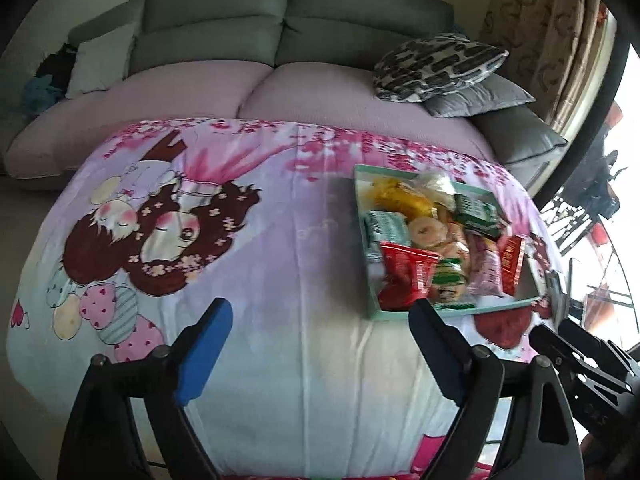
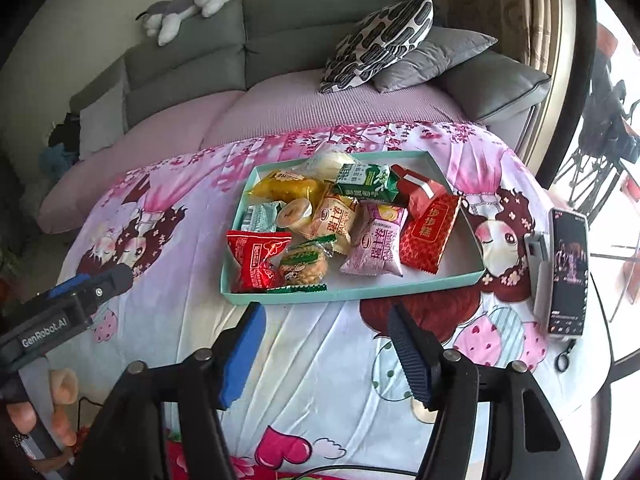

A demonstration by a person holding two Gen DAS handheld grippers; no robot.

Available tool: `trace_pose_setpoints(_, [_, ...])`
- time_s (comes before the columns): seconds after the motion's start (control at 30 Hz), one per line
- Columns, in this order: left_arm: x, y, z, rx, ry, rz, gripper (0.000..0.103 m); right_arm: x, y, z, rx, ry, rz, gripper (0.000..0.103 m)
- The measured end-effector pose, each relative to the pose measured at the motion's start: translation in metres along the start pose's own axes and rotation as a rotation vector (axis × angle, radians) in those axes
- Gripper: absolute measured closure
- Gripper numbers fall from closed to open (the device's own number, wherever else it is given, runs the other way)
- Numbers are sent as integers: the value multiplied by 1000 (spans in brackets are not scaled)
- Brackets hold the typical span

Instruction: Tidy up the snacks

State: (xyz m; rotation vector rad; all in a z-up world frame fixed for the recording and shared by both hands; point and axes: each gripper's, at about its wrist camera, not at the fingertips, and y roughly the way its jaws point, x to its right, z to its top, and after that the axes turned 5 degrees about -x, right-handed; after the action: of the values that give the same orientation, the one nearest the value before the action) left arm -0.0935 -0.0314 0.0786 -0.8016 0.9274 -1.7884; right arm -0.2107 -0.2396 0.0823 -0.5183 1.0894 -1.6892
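Right wrist view is showing the right hand-held gripper [image 2: 326, 346] hanging open and empty above the cartoon-print cloth [image 2: 320, 360] covering the desk — its jaws gaping just short of the teal tray [image 2: 456, 280]. Wrapped snacks [image 2: 352, 220] are lying piled inside that tray. The left hand-held gripper [image 1: 320, 344] is also standing wide open, gripping nothing, with the tray ahead to its right.
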Motion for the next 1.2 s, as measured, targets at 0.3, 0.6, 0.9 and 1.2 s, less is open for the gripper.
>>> trace_pose_setpoints(0.3, [-11, 20, -1, 7, -4, 43, 13, -13, 29, 7, 14, 42, 10, 30])
trace_pose_setpoints(0.6, [-25, 30, 0, 18, -55, 35, 12, -26, 52, 11, 22, 32, -2, 30])
trace_pose_setpoints(0.9, [-31, 38, 0, 11, -76, 97, 6, -30, 70, 9, -15, 28, -3, 30])
trace_pose_setpoints(1.2, [-17, 52, -5, -54, -1, 108, 6, -30, 75, 9, -17, 22, -32, 30])
